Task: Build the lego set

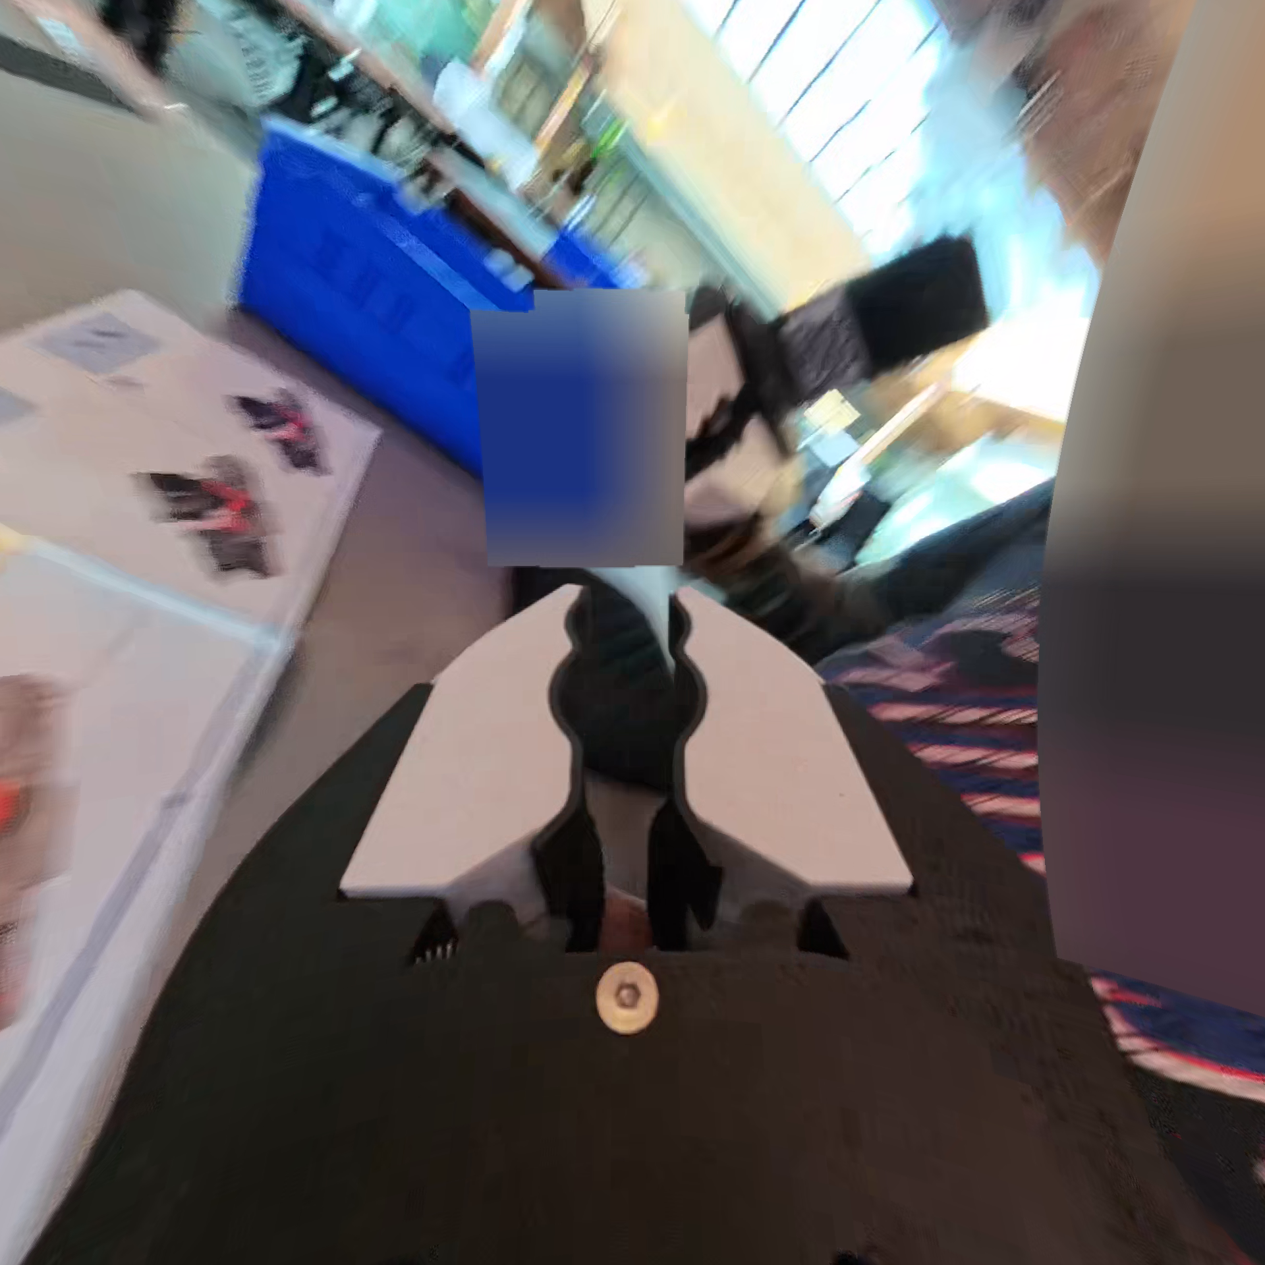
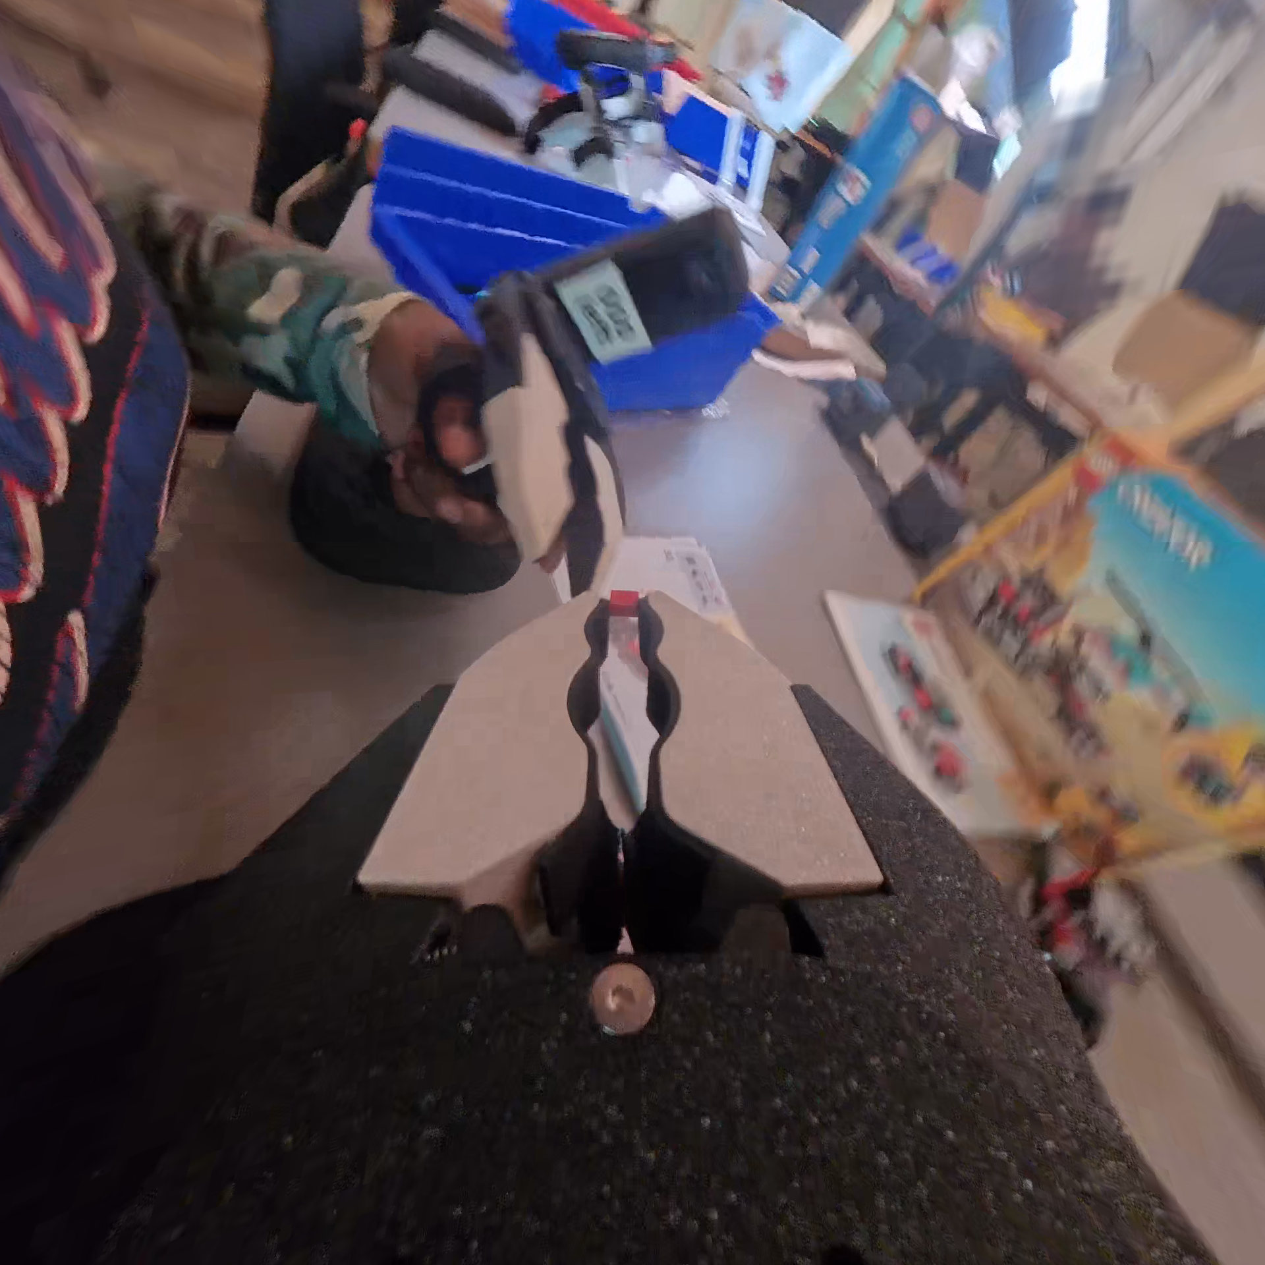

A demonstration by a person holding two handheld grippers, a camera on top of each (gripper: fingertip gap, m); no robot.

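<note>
A small red brick point(image 2: 623, 601) is sitting pinched between the tips of the right hand-held gripper point(image 2: 623, 606), held above the grey table point(image 2: 287, 684). Ahead and to its left, the left hand-held gripper point(image 2: 568, 547) is tilting down over an instruction sheet point(image 2: 691, 568); its tips are nearly together, apparently empty. I judge a piece is being carried; next it needs aligning and pressing onto the build.

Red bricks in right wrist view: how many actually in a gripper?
1. A small red brick is pinched at the tips of the right gripper. The left gripper, farther off, shows no red piece, though blur could hide one.
</note>
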